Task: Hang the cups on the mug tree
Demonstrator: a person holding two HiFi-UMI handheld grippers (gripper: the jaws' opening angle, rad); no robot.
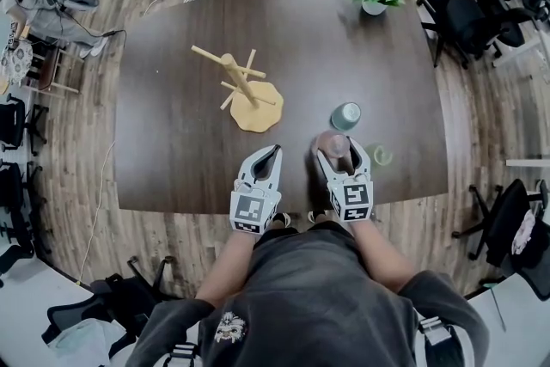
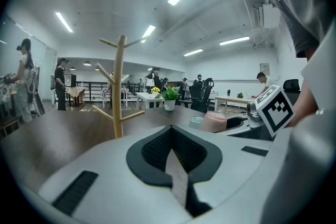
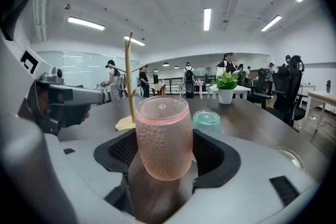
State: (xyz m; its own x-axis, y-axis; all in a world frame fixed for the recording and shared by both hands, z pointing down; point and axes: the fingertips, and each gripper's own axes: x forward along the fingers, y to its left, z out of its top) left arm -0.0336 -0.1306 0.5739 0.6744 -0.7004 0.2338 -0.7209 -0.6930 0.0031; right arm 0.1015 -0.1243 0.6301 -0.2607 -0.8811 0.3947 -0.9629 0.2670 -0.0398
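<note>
One pink cup (image 3: 163,136), inverted, sits clamped in the right gripper (image 1: 339,151); the mug tree (image 1: 241,83) stands ahead-left, nearer the closed, empty left gripper (image 1: 275,151).

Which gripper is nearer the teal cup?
Right. The right gripper, around the pink cup, sits just short of the teal cup; the left gripper is off to that cup's left, farther away.

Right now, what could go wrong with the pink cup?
1. The pink cup is rounded and upside down in the right gripper; it might slip when lifted.
2. The teal cup stands just beyond it and could get bumped.
3. The tree looks light; a nudge may tip it.
</note>
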